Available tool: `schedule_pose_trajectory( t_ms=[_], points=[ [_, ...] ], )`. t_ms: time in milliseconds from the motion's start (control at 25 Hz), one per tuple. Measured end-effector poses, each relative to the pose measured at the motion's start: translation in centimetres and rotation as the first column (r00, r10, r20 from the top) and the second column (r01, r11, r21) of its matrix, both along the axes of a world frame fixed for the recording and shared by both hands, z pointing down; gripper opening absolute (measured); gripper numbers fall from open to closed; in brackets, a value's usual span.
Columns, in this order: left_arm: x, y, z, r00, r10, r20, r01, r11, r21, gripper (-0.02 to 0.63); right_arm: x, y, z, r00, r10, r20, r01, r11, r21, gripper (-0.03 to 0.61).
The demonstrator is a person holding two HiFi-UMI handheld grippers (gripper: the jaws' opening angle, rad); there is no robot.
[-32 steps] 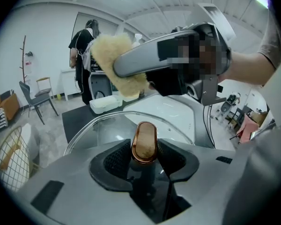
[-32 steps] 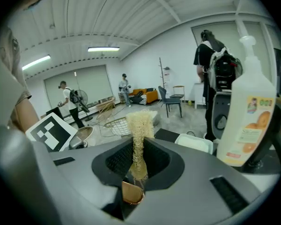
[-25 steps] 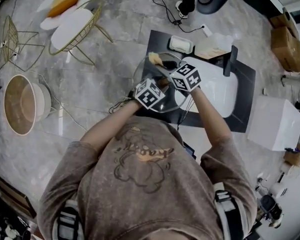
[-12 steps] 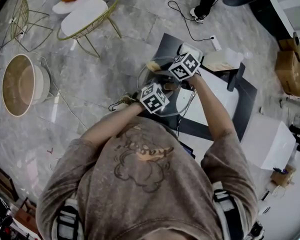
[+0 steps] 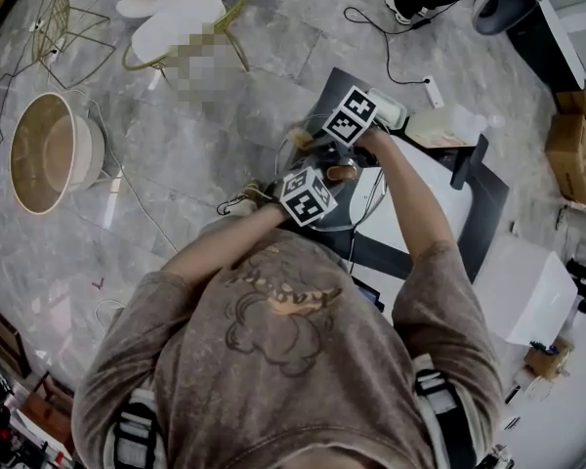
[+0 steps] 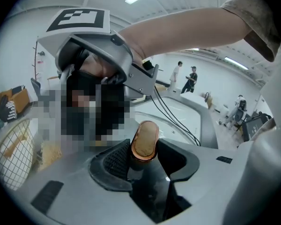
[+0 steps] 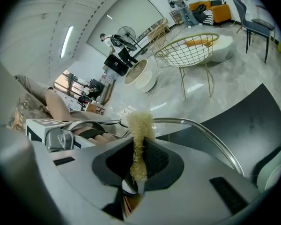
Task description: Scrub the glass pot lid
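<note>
The glass pot lid [image 5: 317, 218] with its metal rim [image 7: 215, 142] is held up over the black counter [image 5: 488, 213]. My left gripper [image 5: 330, 178] is shut on the lid's wooden knob [image 6: 145, 138], which stands upright between the black pads. My right gripper [image 7: 139, 159] is shut on a pale fibrous scrub pad [image 7: 139, 125], whose frayed tip sticks out past the jaws and lies against the lid near its far rim. In the head view the right gripper [image 5: 311, 141] is just beyond the left one, with the scrub pad [image 5: 297, 137] at the lid's far left edge.
A white sink basin [image 5: 430, 189] lies under and right of the lid. A white soap dish [image 5: 393, 113] sits at the counter's back. A wire chair [image 5: 181, 27] and a round tub [image 5: 44, 149] stand on the floor to the left. Boxes [image 5: 576, 145] are at the right.
The right gripper has slid the scrub pad away from me toward the lid's far rim. The left gripper has kept its hold on the knob. The head camera has shifted.
</note>
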State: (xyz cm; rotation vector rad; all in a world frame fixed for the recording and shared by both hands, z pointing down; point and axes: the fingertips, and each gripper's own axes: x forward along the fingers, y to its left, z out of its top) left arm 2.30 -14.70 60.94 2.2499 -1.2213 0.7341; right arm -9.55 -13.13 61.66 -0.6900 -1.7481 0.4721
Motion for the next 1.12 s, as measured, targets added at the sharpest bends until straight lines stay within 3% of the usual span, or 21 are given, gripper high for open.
schedule_pose_trajectory(
  t_ms=[480,1120],
  points=[
    [0.0,0.1,0.0,1.000,0.007,-0.008,-0.007,1.000,-0.011,0.189,0.8,-0.5,0.4,0.999,-0.001,-0.050,0.000,1.000,-0.020,0.048],
    [-0.2,0.2,0.1,0.999,0.023,-0.030,-0.024,0.999,-0.043,0.189,4.8,-3.1,0.0,0.993,0.114,-0.015,-0.113,0.993,0.033,0.048]
  ],
)
